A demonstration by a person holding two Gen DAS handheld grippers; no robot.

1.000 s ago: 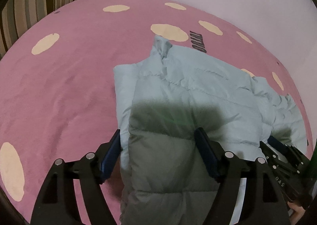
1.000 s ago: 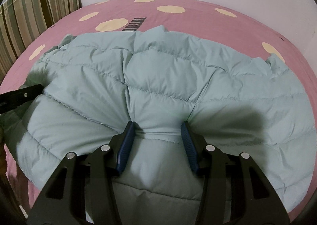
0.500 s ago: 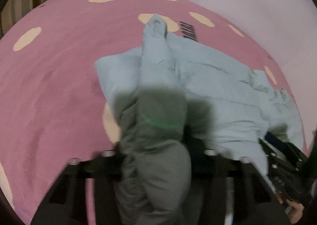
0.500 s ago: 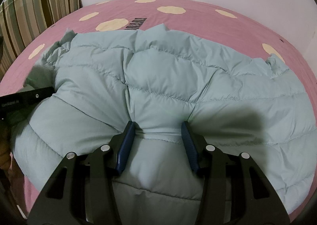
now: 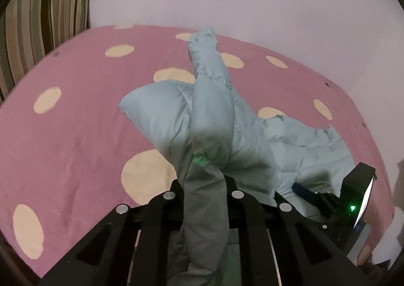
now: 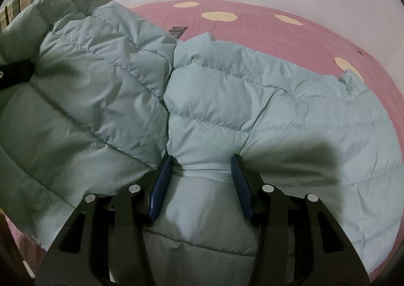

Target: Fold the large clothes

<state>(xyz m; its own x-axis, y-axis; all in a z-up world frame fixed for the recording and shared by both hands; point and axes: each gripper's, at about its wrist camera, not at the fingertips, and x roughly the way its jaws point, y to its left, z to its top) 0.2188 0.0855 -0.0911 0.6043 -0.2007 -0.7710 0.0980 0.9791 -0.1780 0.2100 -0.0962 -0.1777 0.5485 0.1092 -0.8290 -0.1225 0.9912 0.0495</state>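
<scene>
Lifting one side of the jacket to fold it over

My left claw (image 5: 205,185), jaws just closed, pinches the jacket (image 6: 252,109) edge above the bed (image 5: 75,122); my right claw (image 6: 200,182) clamps the hem, anchoring it.

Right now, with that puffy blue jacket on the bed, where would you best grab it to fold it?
Grip the puffy blue jacket at its near edge, coming from the front, as both tools do. The padding bunches into a narrow ridge there: the left tool has just closed on one, and the right tool pinches another.
</scene>
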